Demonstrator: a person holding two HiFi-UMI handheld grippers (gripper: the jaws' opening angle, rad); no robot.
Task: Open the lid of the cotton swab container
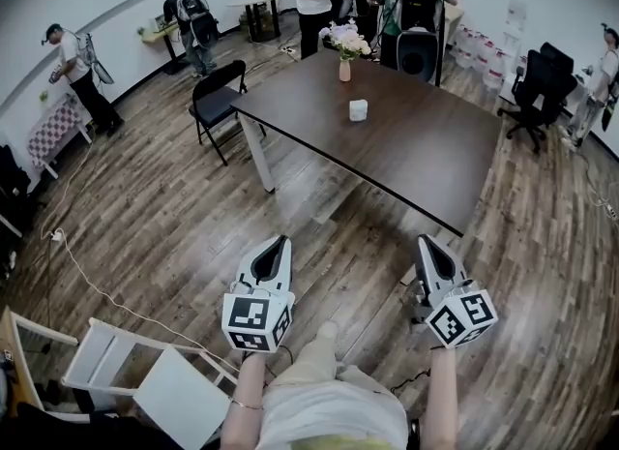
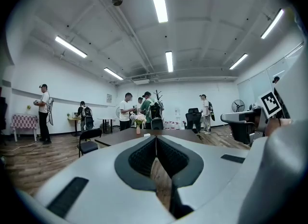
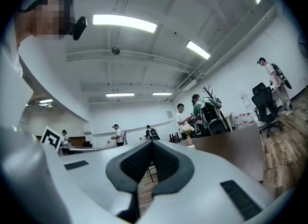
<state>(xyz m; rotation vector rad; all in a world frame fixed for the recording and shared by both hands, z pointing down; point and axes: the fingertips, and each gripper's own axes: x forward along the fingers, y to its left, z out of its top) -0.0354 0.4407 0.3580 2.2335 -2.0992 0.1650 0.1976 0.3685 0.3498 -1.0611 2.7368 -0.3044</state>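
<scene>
Because nothing is yet within reach, the left hand-held gripper (image 1: 279, 248) is carried pressed together and empty, well short of the table (image 1: 426, 163). One cotton swab container (image 1: 358, 109) is seen mid-table, near one flower vase (image 1: 345, 66); its lid is judged untouched. The right hand-held gripper (image 1: 427, 245) is likewise held closed on nothing: two grippers in all.

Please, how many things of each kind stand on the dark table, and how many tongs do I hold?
White container: 1
Vase of flowers: 1
Tongs: 2, the left tongs and the right tongs, both shut and empty
Total: 4
</scene>
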